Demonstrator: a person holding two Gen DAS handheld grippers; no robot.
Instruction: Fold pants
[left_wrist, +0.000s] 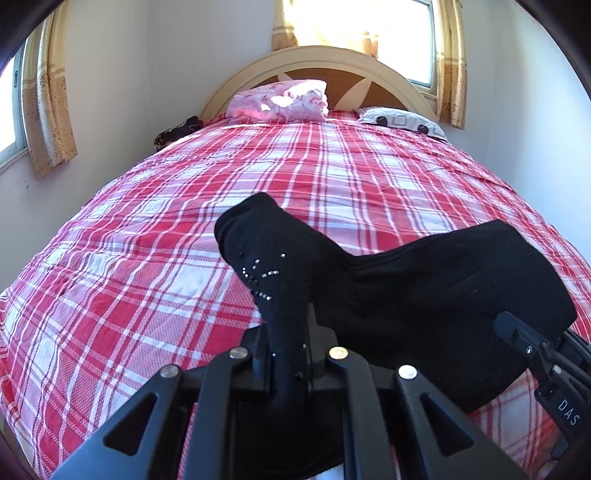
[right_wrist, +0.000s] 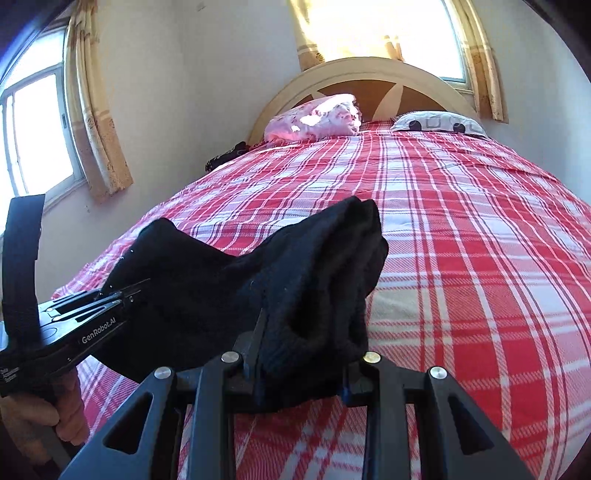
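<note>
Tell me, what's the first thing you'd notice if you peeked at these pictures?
The black pants, lifted over the bed and pinched by both the left gripper and the right gripper, with tiny sparkly studs on the cloth. Under them spreads the big red-and-white checked bedspread, and a pink pillow sits at the far headboard.

"GenRobot.AI" on left gripper (right_wrist: 122, 295)

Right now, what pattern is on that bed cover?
The bed cover is a red, pink and white plaid; the left wrist view shows it best.
</note>
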